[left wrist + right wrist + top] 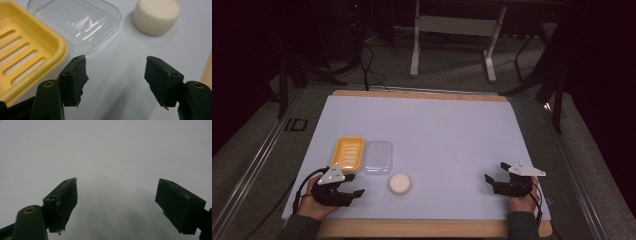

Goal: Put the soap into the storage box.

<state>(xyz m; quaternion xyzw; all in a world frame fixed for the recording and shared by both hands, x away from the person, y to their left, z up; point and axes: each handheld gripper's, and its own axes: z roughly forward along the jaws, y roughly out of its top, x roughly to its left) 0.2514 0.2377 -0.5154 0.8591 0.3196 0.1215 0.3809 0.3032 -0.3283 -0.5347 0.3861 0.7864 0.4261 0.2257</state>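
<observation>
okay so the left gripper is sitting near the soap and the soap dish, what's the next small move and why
Probably ease the left gripper forward and to the right toward the round white soap bar. Its jaws stand apart with nothing between them, and the bar lies loose on the white mat, beside the yellow soap dish and clear lid. The right gripper rests farther off.

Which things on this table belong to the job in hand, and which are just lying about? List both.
In hand:
- yellow soap dish
- clear plastic lid
- round white soap
- left gripper, jaws apart, empty
- right gripper, jaws apart, empty

Lying about:
- white table legs beyond the table
- floor cables
</observation>
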